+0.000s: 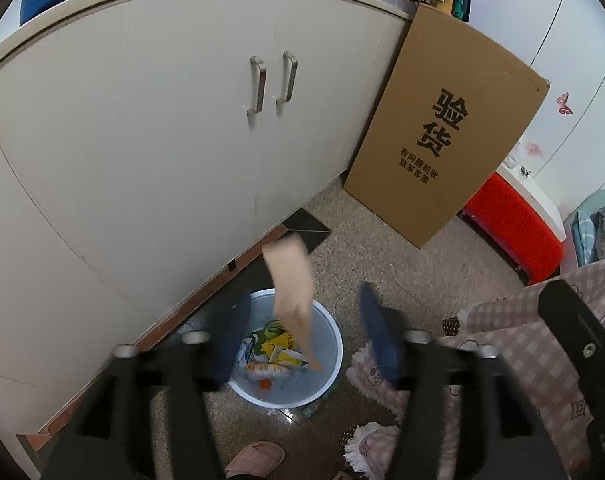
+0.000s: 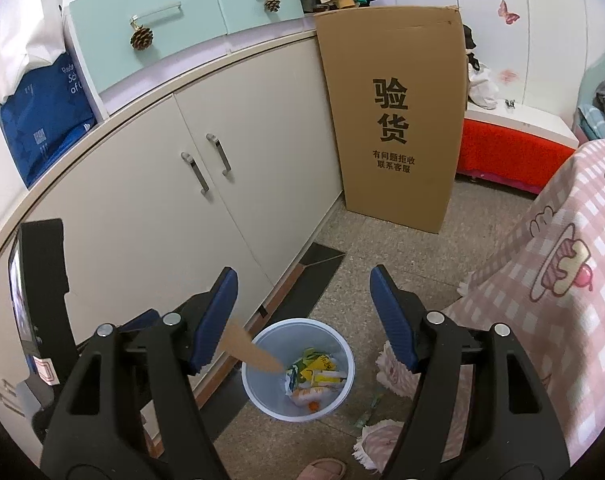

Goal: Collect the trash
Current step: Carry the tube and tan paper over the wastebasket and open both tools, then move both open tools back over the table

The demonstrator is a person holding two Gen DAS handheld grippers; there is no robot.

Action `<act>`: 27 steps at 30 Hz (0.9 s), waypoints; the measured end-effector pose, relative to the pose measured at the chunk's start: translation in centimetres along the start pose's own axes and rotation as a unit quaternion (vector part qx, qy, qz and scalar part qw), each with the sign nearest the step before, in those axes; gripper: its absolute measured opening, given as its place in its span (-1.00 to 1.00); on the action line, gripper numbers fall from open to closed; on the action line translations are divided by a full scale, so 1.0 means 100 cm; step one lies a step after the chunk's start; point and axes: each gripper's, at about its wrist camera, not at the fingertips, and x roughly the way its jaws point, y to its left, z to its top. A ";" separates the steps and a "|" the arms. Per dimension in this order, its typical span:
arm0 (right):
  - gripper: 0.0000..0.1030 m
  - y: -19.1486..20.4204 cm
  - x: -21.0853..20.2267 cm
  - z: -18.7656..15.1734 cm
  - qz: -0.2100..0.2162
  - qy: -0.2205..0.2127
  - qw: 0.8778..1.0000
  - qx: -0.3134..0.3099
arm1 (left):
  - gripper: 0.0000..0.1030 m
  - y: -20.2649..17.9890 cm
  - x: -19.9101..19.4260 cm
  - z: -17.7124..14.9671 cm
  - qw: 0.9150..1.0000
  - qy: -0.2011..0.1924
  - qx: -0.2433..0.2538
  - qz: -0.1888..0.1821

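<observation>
A pale blue bin stands on the floor beside a white cabinet; it also shows in the right wrist view. It holds snack wrappers. A tan piece of cardboard is blurred in mid-air, its lower end inside the bin. My left gripper is open above the bin, touching nothing. My right gripper is open and empty, higher, also over the bin.
The white cabinet is on the left. A large brown carton leans against it. A pink checked cloth hangs on the right. A red stool, a slipper and fringed mats lie nearby.
</observation>
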 end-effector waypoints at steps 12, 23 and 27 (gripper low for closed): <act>0.32 -0.015 -0.056 0.004 -0.007 -0.019 1.000 0.013 | 0.21 -0.013 -0.061 -0.004 0.999 -0.037 0.006 -0.013; 0.36 -0.061 -0.155 -0.004 -0.031 -0.073 0.996 0.041 | 0.27 -0.061 -0.145 -0.024 0.995 -0.082 0.044 -0.043; 0.37 -0.091 -0.195 -0.011 -0.050 -0.095 0.993 0.055 | 0.30 -0.098 -0.172 -0.040 0.991 -0.094 0.077 -0.061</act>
